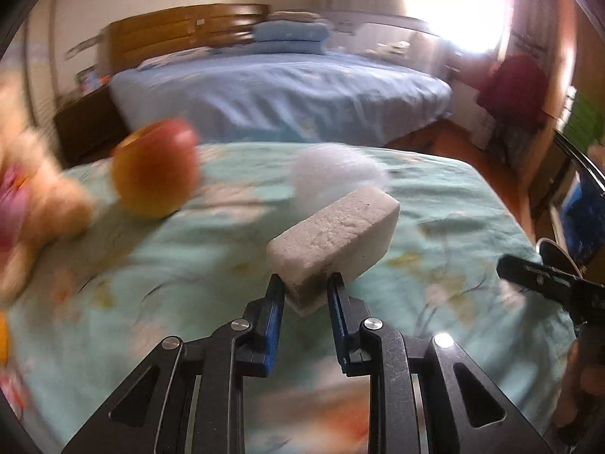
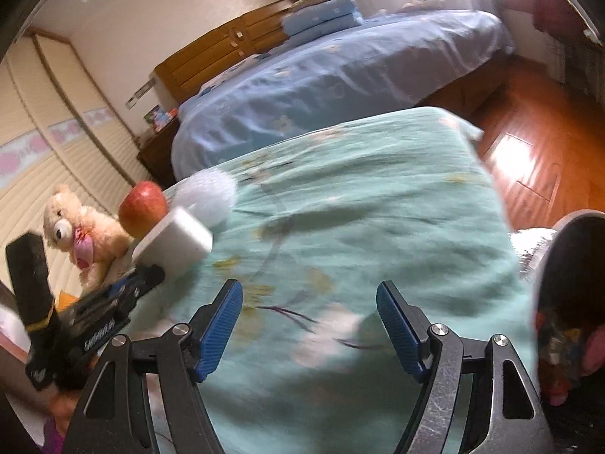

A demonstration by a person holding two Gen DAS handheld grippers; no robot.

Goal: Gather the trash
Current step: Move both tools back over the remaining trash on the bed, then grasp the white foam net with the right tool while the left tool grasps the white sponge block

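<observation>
The white foam block [image 1: 334, 232] is clamped at its near end between the blue pads of the left gripper [image 1: 305, 292], held tilted above the green cloth [image 1: 435, 196] with its far end raised. Just behind it lies a fluffy white ball [image 1: 332, 168], with an apple [image 1: 157, 168] to the left and a teddy [image 2: 81, 227] beyond that. The right gripper [image 2: 309, 304] hangs over the cloth, jaws spread wide and empty. A bin [image 2: 571, 265] shows at the right edge.
</observation>
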